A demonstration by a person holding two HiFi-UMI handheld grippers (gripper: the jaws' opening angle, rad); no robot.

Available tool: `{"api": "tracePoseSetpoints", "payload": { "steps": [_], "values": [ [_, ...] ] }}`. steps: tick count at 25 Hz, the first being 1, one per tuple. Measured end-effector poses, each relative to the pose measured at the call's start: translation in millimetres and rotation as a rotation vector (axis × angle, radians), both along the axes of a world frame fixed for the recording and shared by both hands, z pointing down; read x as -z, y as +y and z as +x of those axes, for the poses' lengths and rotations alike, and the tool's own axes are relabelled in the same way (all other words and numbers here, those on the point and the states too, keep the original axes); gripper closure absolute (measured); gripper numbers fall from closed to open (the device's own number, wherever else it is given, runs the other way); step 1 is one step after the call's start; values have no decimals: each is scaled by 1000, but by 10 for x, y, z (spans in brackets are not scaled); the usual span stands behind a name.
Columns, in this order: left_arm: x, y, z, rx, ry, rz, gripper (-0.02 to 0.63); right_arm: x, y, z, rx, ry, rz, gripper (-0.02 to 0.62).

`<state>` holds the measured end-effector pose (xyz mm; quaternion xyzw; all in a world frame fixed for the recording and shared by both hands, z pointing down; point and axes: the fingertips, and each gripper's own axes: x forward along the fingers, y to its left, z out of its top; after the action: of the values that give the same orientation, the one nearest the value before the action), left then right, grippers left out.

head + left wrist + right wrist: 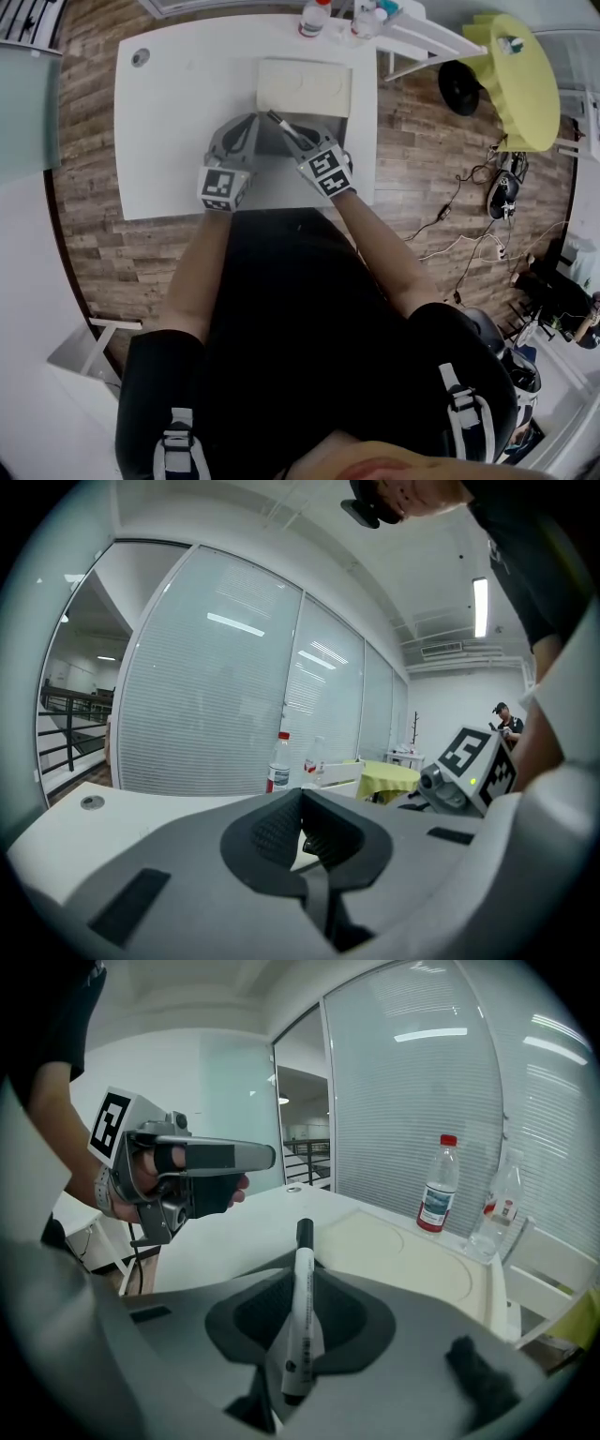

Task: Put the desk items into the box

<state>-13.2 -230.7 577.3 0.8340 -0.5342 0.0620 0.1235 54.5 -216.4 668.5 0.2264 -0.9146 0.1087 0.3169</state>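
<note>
A white marker pen with a black cap (300, 1326) sticks out forward from my right gripper (302, 1274), whose jaws are shut on it. In the head view the pen (278, 123) and right gripper (287, 132) are just in front of the cream box (305, 87), which lies at the back middle of the white desk (173, 122). The box's pale top (412, 1260) stretches ahead of the pen. My left gripper (250, 122) hovers beside the right one, its pads (281, 832) closed together with nothing between them.
Two plastic bottles (314, 17) (367, 19) stand behind the box at the desk's far edge. A cable grommet (141, 58) sits in the back left corner. A yellow round table (520, 80) and floor cables (459, 230) are to the right.
</note>
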Motion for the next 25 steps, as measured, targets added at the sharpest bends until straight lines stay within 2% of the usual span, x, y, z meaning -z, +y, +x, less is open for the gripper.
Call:
{"api": "tracePoseSetpoints", "payload": {
  "steps": [6,13,25],
  "values": [
    [-156,33,71,42,1,-23,594,-178,45,21,58,14,-16,522],
    [-313,89,-11,93,8,-48,594,-338,34,-53,101,31,-30,522],
    [-425,115,-60,105,18,-66,594,-563,-2,-98,97,63,-60,518]
  ]
}}
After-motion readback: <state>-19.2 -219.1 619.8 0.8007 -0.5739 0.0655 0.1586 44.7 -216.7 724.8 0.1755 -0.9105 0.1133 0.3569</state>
